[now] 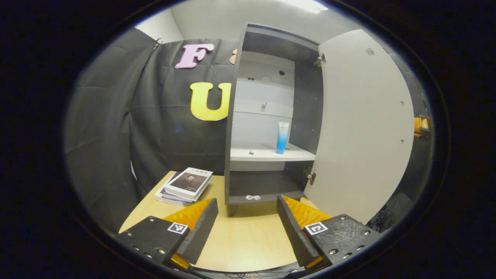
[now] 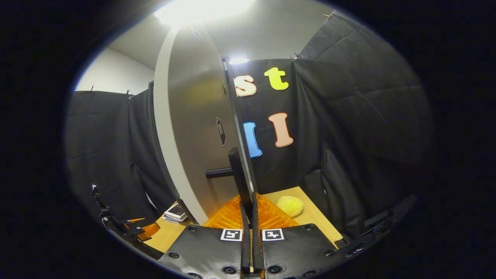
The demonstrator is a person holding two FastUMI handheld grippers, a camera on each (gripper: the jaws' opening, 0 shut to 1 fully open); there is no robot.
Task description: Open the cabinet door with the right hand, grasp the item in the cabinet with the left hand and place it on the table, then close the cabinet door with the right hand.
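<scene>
Tube (image 1: 282,137): light, squeezable, likely slick; take its mid-body with your open left claw (image 1: 247,217); right claw (image 2: 248,217) clamps door handle (image 2: 237,174).

A staged test booth: black cloth walls (image 1: 116,116) pinned around a wooden desk (image 1: 248,240) bearing a small cabinet (image 1: 271,116) and books (image 1: 186,186).

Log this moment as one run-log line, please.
door: open | right gripper: shut on door handle | left gripper: open, over table | tube: upright on cabinet shelf, untouched
</scene>
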